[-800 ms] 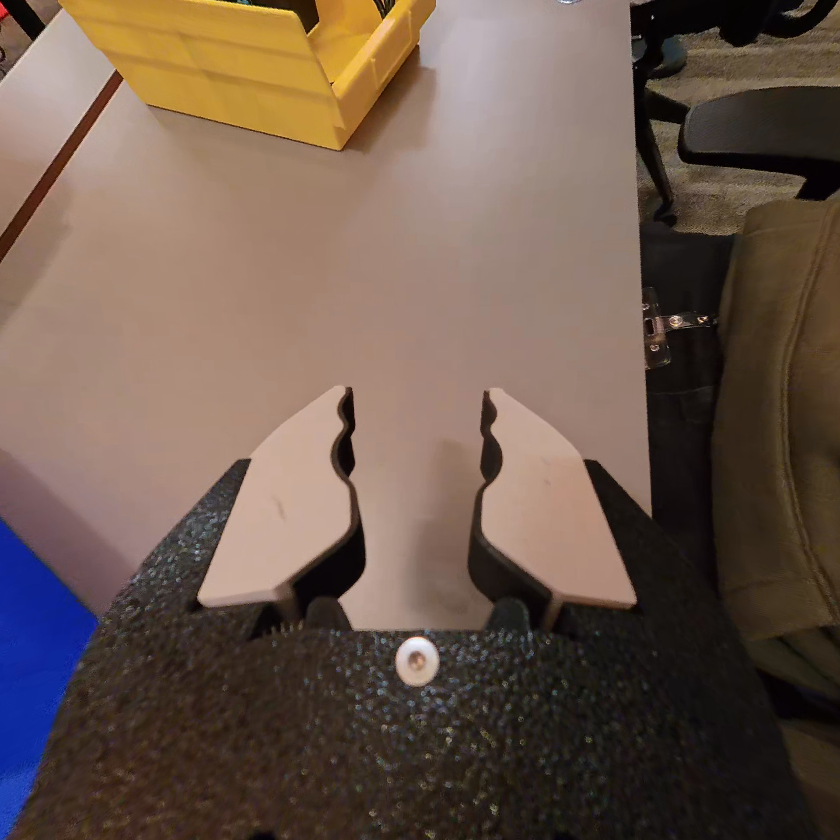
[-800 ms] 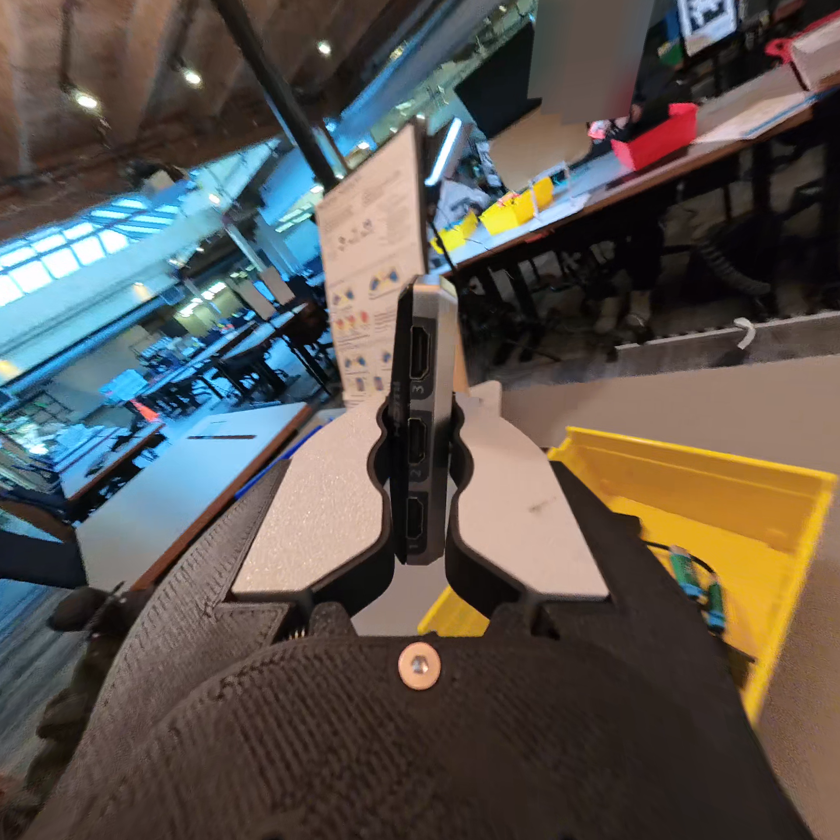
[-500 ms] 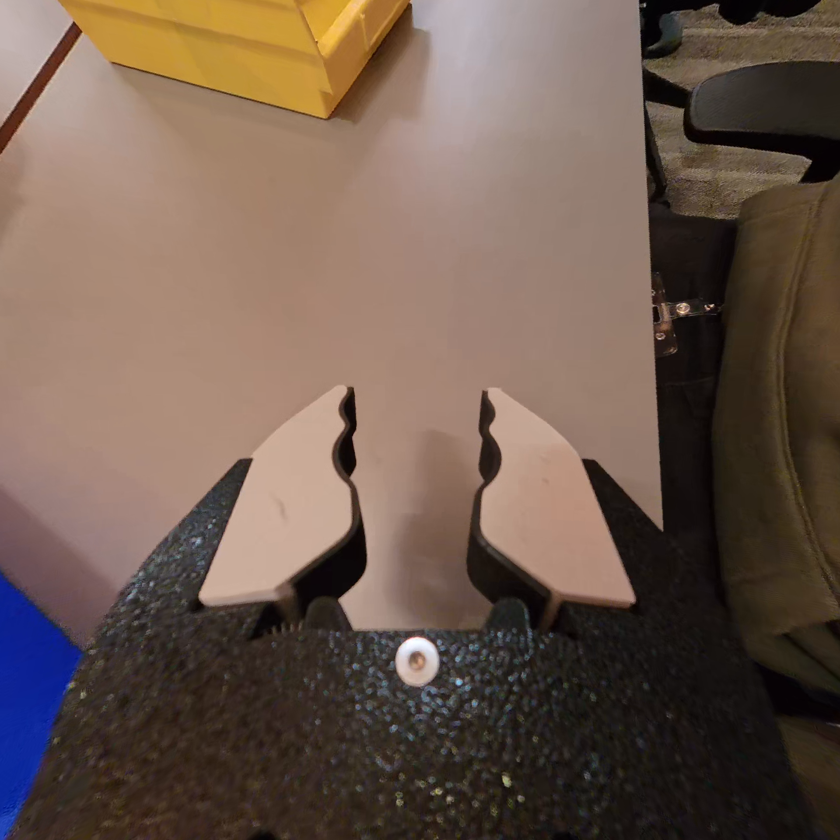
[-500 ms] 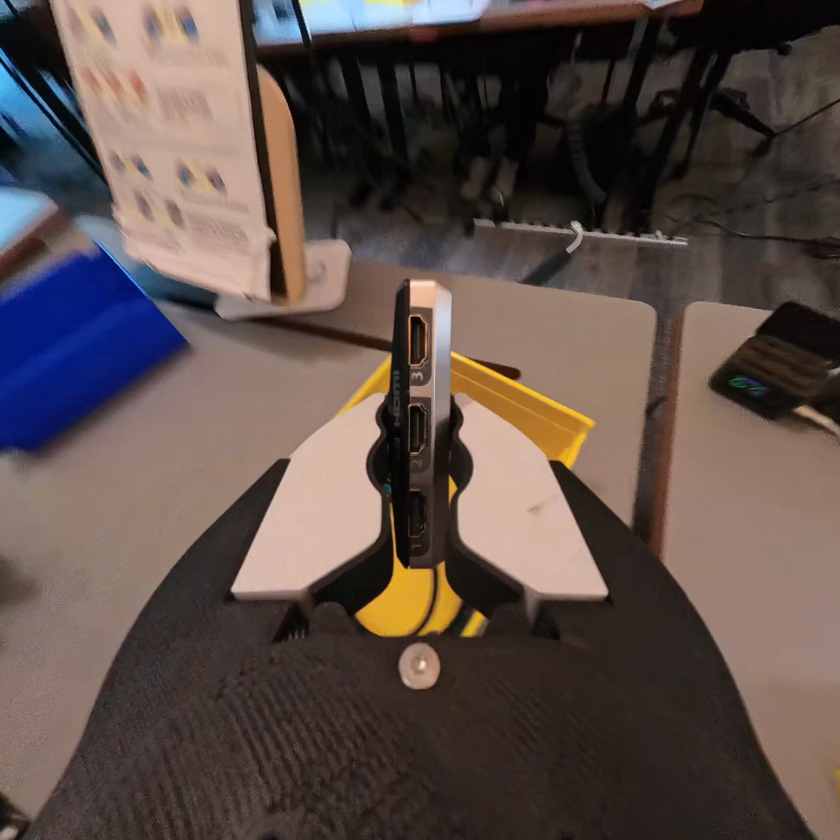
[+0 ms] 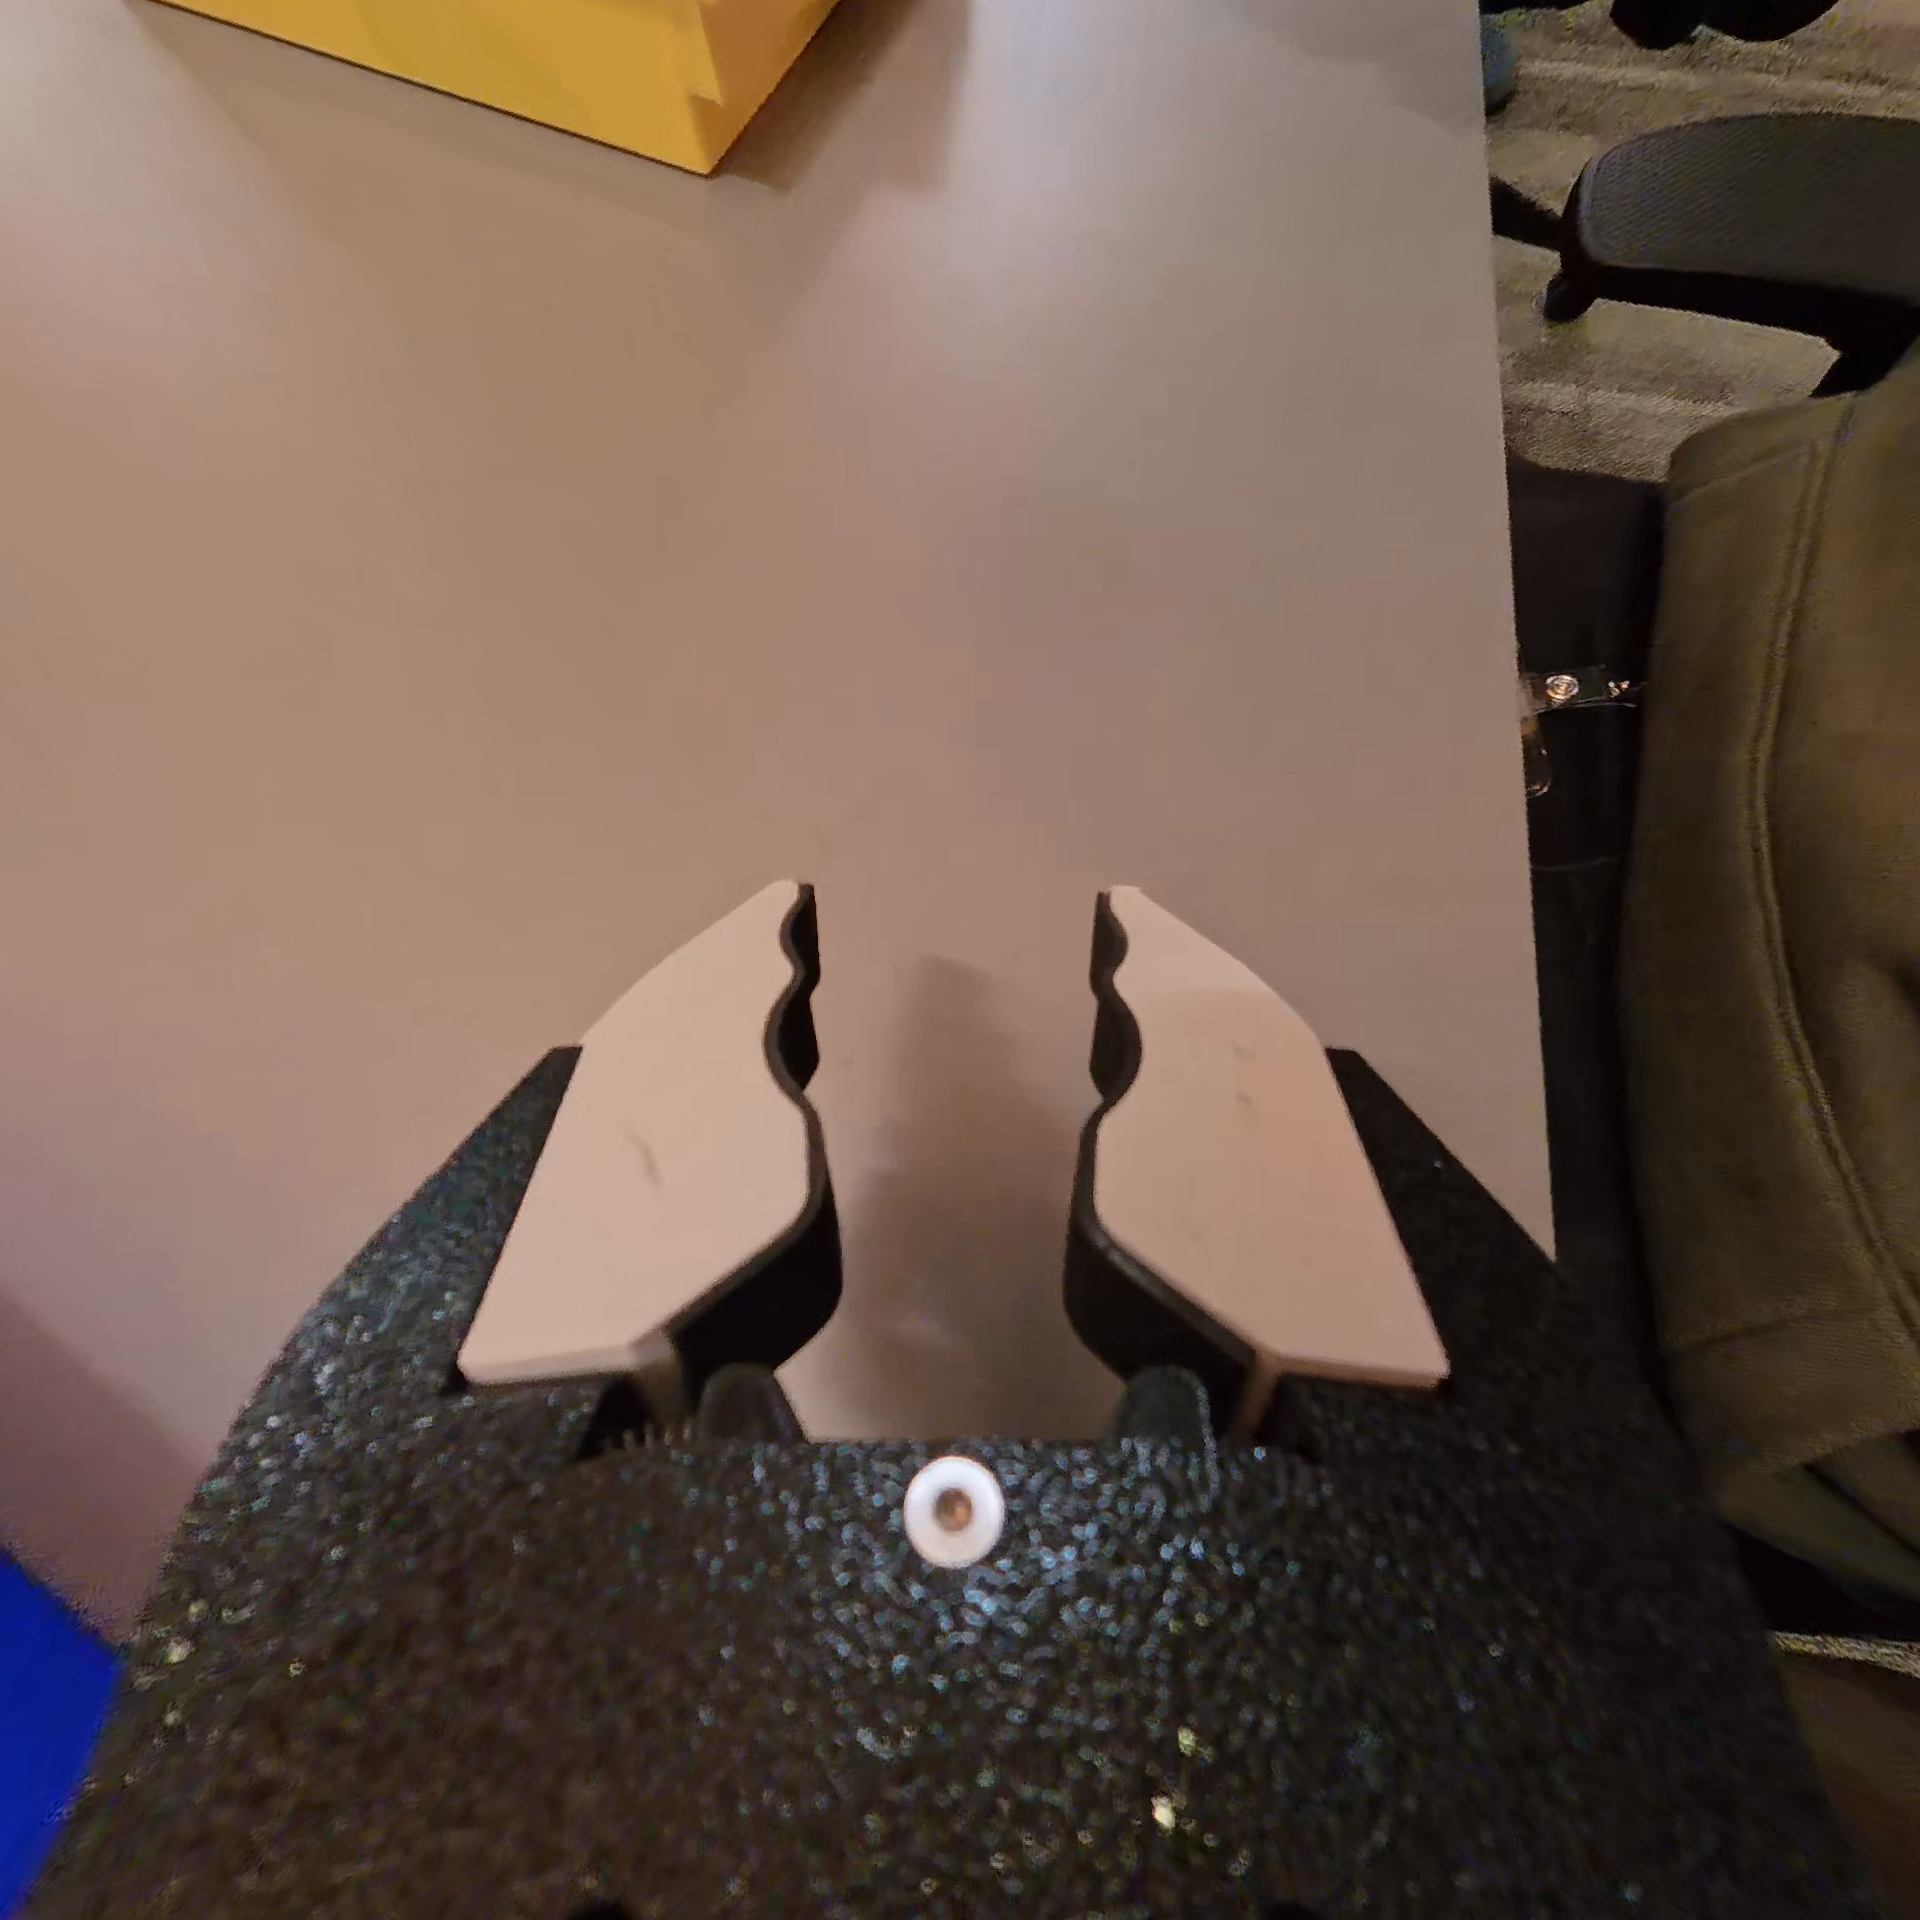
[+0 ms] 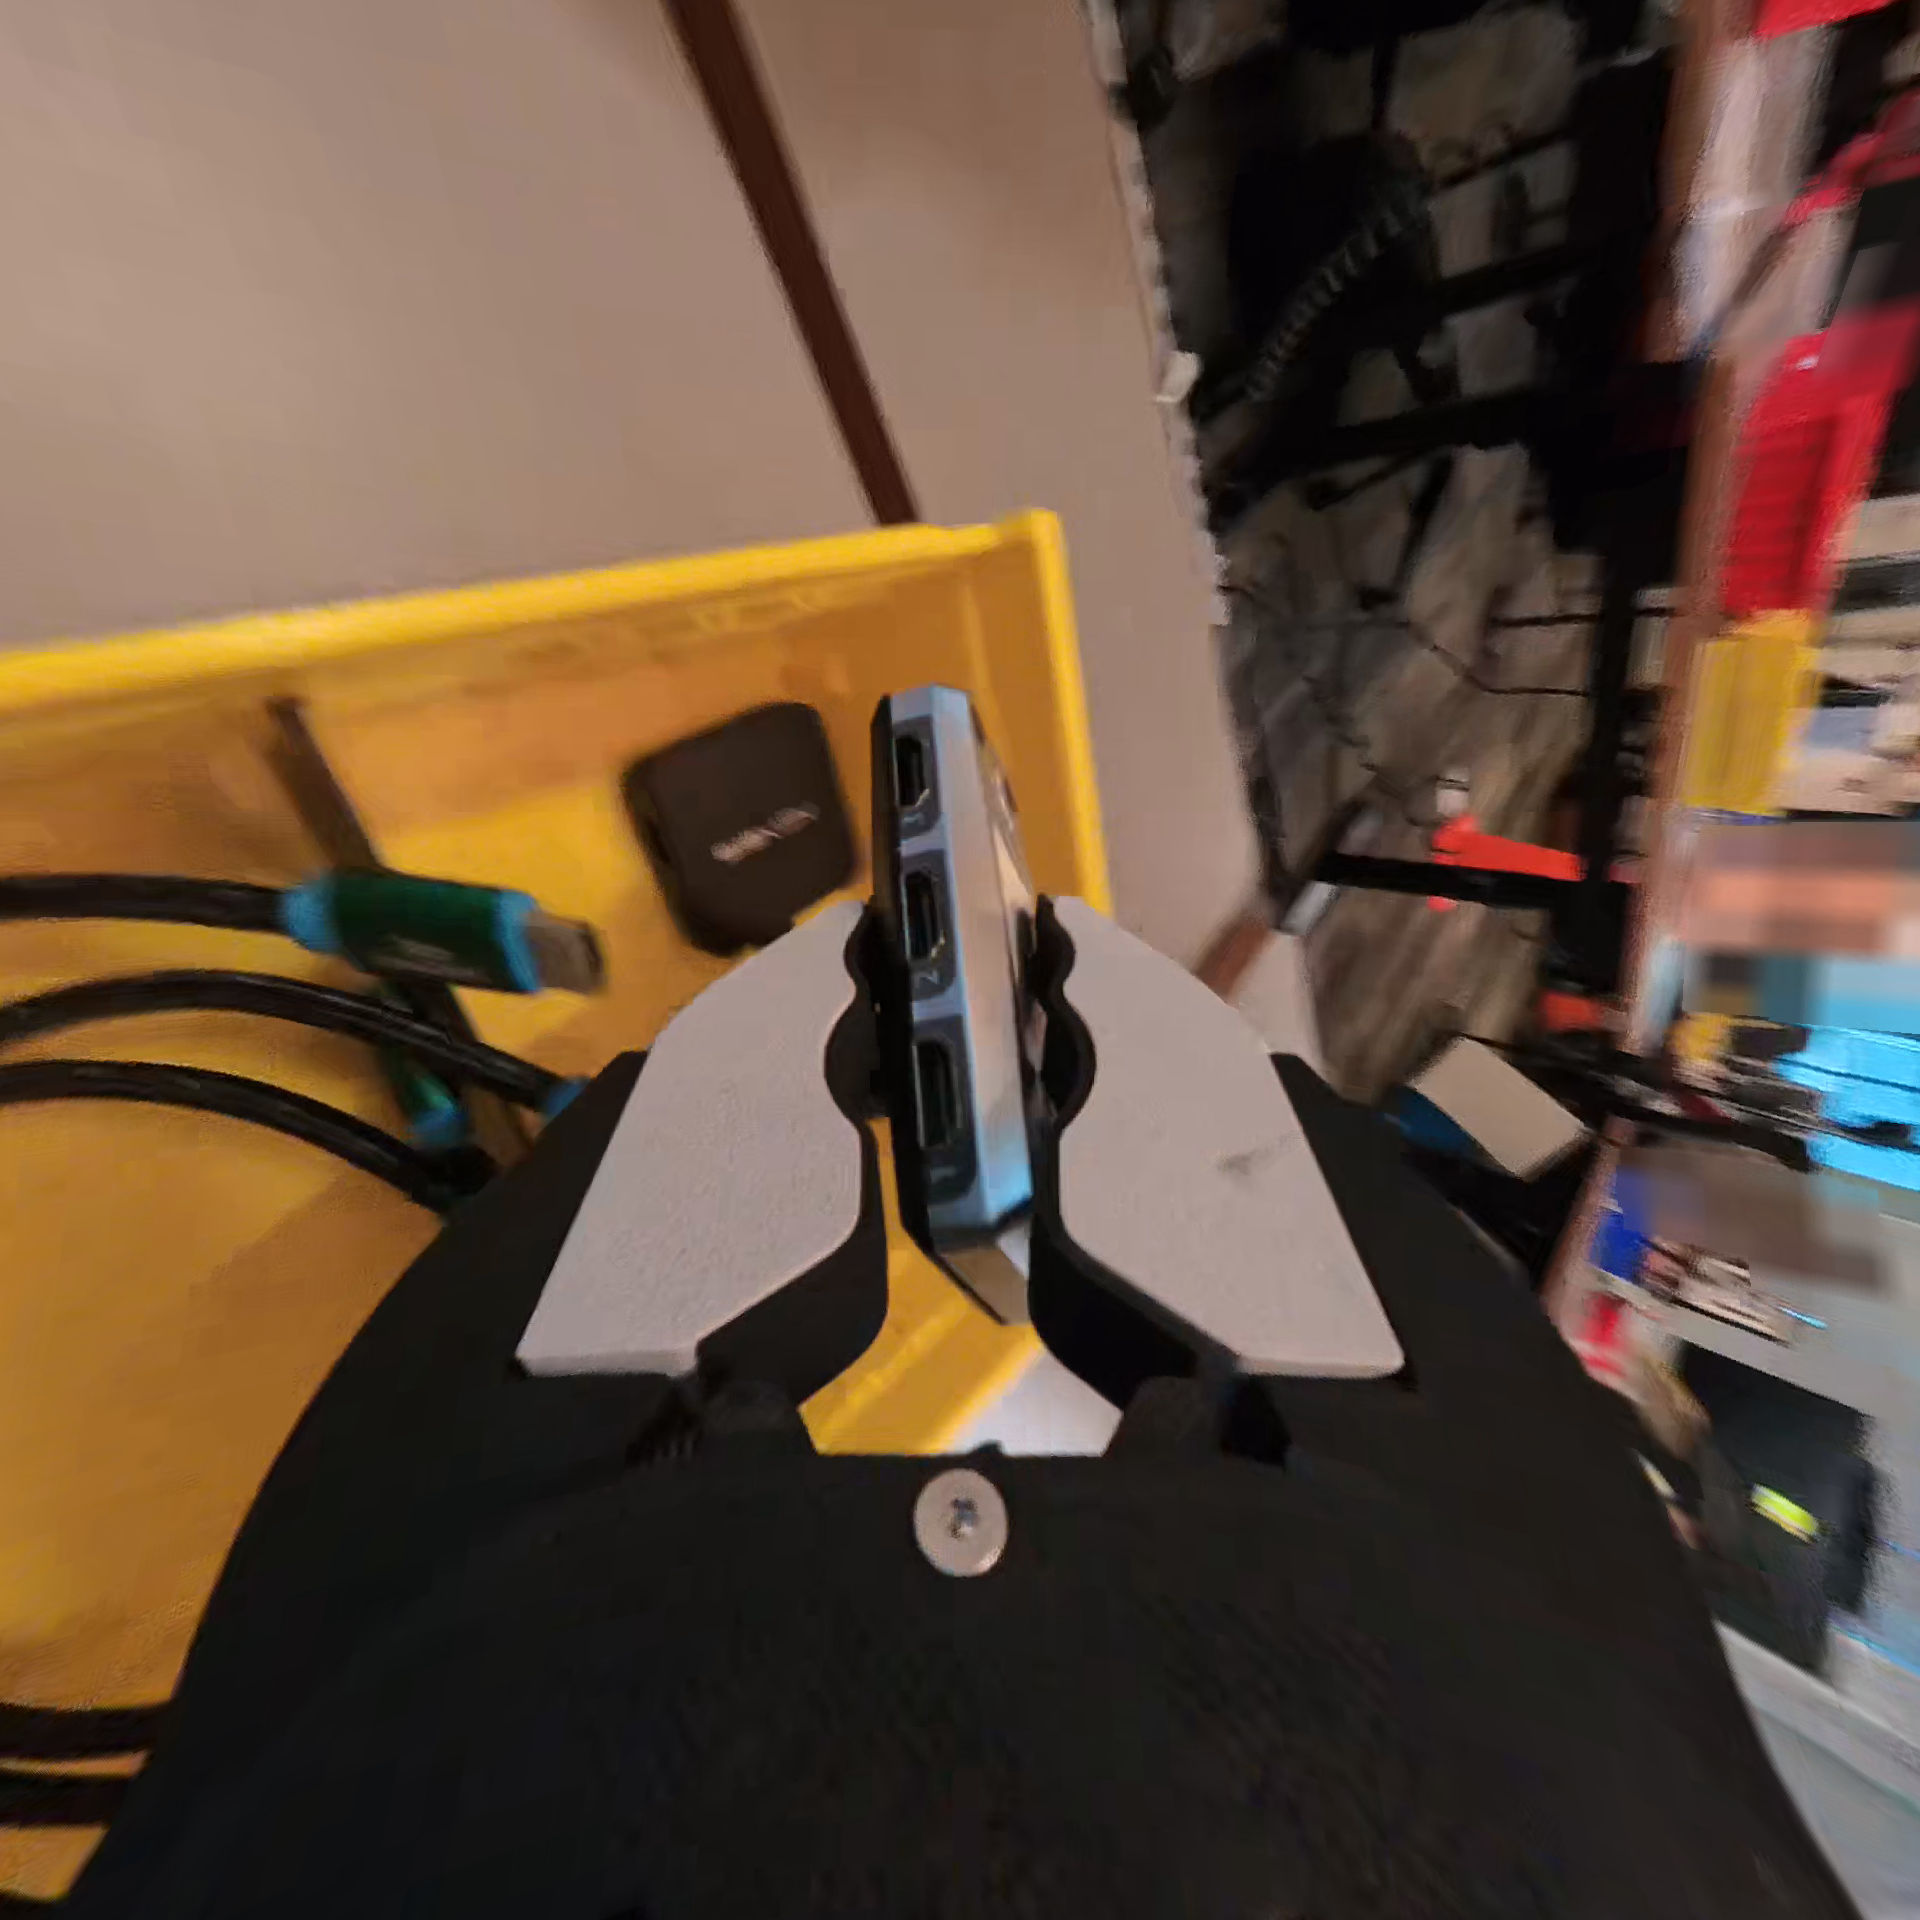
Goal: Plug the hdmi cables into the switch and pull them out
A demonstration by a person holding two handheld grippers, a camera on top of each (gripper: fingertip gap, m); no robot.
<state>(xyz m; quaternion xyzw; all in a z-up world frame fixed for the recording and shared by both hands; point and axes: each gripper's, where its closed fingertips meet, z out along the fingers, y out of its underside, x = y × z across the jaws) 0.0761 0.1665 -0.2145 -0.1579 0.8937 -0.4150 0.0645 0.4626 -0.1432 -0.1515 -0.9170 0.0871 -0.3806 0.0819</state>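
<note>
Over grey table (image 5: 727, 520), left gripper (image 5: 954, 914) hovers, jaws spread; right gripper (image 6: 954, 920) clamps switch (image 6: 951, 997) above yellow bin (image 6: 520, 665).

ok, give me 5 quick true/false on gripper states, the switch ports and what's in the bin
1. The right gripper is shut on the switch. True.
2. The left gripper holds a cable. False: it is open and empty over the table.
3. All three visible ports on the switch are empty. True.
4. An HDMI plug lies in the yellow bin. True.
5. The black square box sits on the table outside the bin. False: it is inside the bin, beside the switch as seen in the right wrist view.
</note>
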